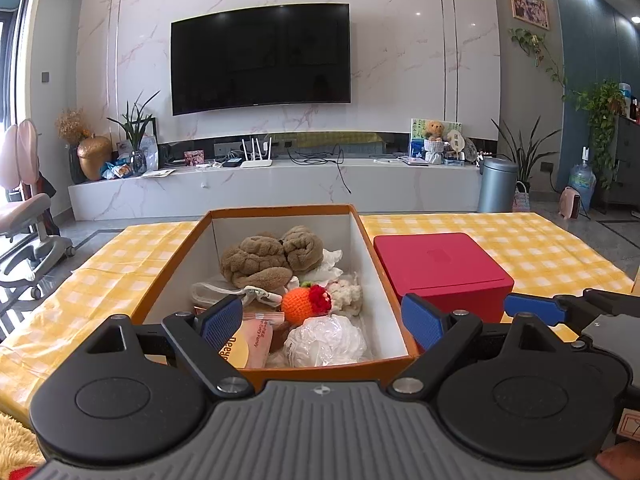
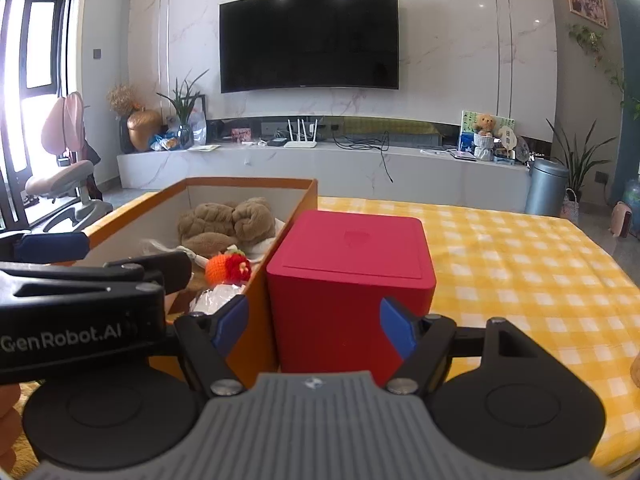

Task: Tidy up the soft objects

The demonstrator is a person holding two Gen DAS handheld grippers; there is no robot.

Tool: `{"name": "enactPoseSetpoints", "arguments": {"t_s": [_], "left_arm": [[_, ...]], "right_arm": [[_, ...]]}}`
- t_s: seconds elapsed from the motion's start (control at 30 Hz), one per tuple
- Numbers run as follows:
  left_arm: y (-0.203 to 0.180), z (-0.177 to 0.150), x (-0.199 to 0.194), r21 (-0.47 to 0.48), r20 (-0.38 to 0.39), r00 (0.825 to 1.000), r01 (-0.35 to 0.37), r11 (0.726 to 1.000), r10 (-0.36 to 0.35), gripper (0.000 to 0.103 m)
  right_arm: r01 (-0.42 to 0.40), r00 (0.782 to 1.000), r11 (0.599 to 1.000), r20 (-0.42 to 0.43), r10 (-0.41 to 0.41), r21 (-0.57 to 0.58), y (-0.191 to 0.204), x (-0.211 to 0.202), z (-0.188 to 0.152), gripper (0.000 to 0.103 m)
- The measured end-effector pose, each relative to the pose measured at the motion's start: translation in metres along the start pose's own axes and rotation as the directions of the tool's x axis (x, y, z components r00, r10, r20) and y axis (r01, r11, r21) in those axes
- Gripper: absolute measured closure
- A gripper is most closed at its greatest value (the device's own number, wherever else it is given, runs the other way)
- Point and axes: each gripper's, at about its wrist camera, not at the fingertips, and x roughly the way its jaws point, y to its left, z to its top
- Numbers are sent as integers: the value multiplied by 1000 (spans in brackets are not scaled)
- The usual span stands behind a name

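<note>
An orange cardboard box (image 1: 280, 211) with a white inside sits on the yellow checked cloth. In it lie a brown plush towel (image 1: 268, 258), an orange and red crocheted toy (image 1: 306, 304), a white fluffy piece (image 1: 348, 294), a crumpled clear plastic bag (image 1: 324, 340) and a pink packet (image 1: 250, 346). My left gripper (image 1: 322, 322) is open and empty over the box's near end. My right gripper (image 2: 314, 328) is open and empty, just in front of the red box (image 2: 352, 264). The orange box (image 2: 248, 184) and the toy (image 2: 228, 268) also show in the right wrist view.
The red closed box (image 1: 440, 268) stands right of the orange box, touching or nearly so. The yellow checked cloth (image 1: 540, 248) covers the table. A yellow fluffy thing (image 1: 14, 440) lies at the lower left. A TV wall and a low cabinet stand beyond.
</note>
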Motion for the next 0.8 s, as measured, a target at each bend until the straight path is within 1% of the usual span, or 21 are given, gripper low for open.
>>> {"name": "enactPoseSetpoints", "arguments": {"t_s": [0.8], "left_arm": [[0,-3,6,-12,-27,1000,-6,1000,6,0]], "right_arm": [[-2,1000,1000,-23,2,-1,1,6,-1,31]]}}
